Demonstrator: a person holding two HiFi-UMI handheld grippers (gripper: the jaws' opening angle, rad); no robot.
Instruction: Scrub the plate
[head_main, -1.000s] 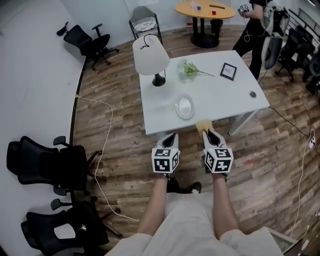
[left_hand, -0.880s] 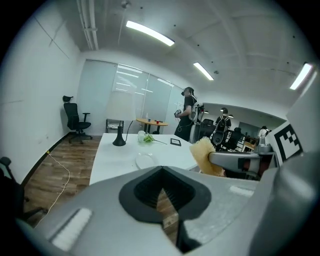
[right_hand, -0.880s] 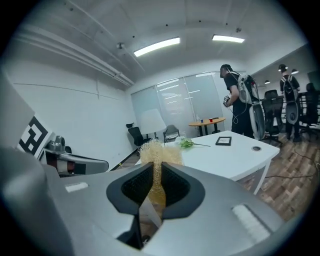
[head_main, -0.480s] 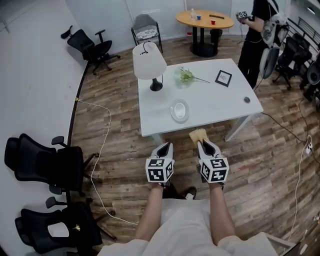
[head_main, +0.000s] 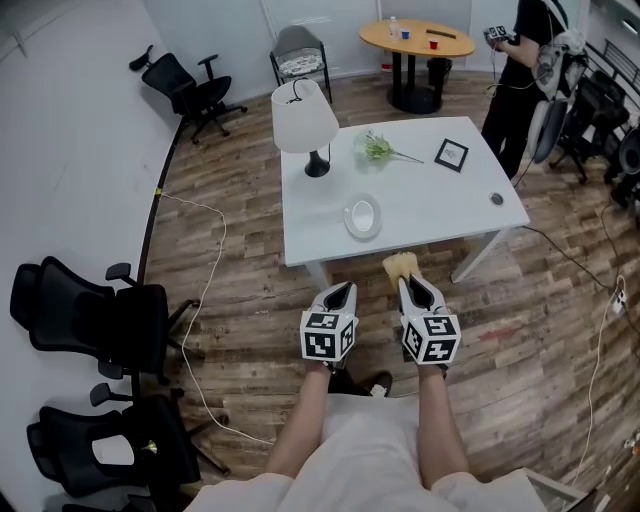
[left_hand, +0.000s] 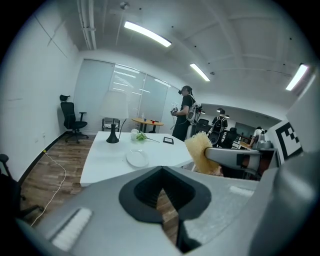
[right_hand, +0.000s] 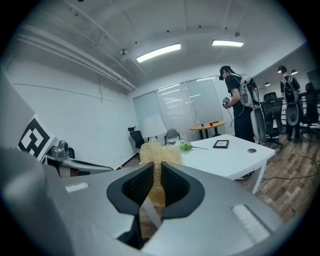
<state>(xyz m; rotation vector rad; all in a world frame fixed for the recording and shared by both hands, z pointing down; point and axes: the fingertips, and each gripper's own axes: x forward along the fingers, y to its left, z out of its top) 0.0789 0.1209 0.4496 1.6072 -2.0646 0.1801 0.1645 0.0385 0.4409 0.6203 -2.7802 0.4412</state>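
Observation:
A white plate (head_main: 363, 217) lies on the white table (head_main: 420, 210) near its front edge; it also shows in the left gripper view as the plate (left_hand: 137, 159). My right gripper (head_main: 414, 284) is shut on a yellow scrubbing sponge (head_main: 400, 265), just short of the table's front edge; the sponge (right_hand: 159, 155) sticks out past the jaws. My left gripper (head_main: 340, 291) is shut with nothing in it, level with the right one and short of the table. From the left gripper view the sponge (left_hand: 202, 151) appears at right.
On the table stand a white lamp (head_main: 305, 120), a green sprig (head_main: 378, 149), a framed picture (head_main: 451, 154) and a small dark disc (head_main: 497, 199). A person (head_main: 520, 70) stands by the far right corner. Black office chairs (head_main: 85, 320) sit at left; a cable (head_main: 205, 290) runs over the wooden floor.
The view has shifted a little, so the table sits slightly farther from both grippers than a second ago. Both grippers stay side by side, the right still holding the sponge.

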